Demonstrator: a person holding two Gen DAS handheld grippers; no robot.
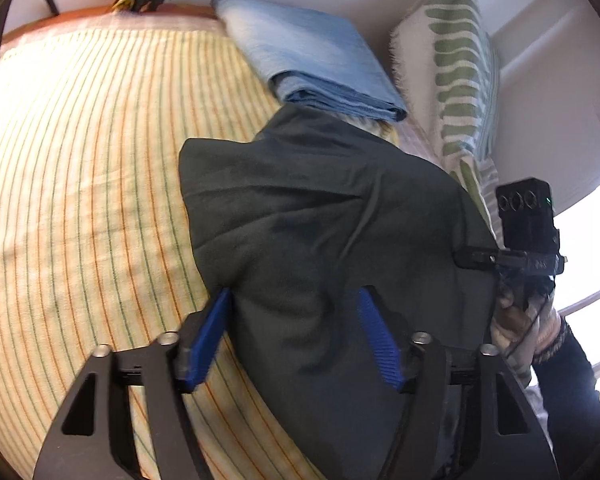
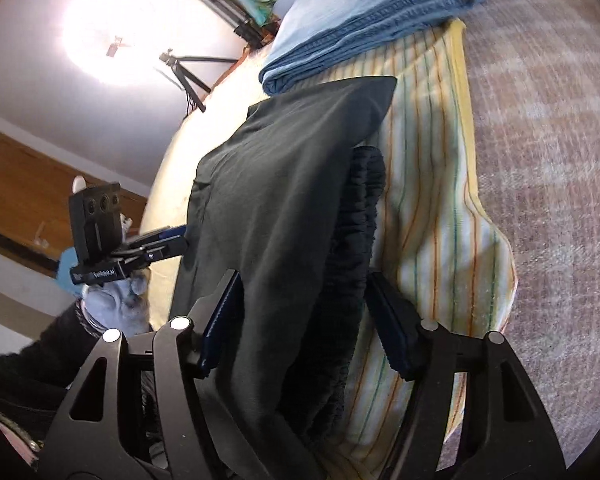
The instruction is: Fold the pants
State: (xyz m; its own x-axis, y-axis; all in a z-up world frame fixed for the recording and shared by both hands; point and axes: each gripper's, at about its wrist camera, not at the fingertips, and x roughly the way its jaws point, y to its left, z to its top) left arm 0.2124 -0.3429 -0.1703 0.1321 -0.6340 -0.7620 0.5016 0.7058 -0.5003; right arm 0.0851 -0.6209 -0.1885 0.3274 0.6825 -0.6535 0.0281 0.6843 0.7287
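The yellow striped bedspread (image 1: 80,160) is lying under the dark charcoal folded pants (image 1: 320,220), near folded blue jeans (image 1: 320,64). I am holding my left gripper (image 1: 296,340) and right gripper (image 2: 304,320) spread wide astride the fabric, gripping nothing; closing now, I judge, risks bunching layers unevenly.

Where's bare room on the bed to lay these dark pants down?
Free: the striped bedspread left of the dark pants, up to the wooden edge. Crowded: the folded jeans just beyond the pants, with the leaf-print cushion beside them.
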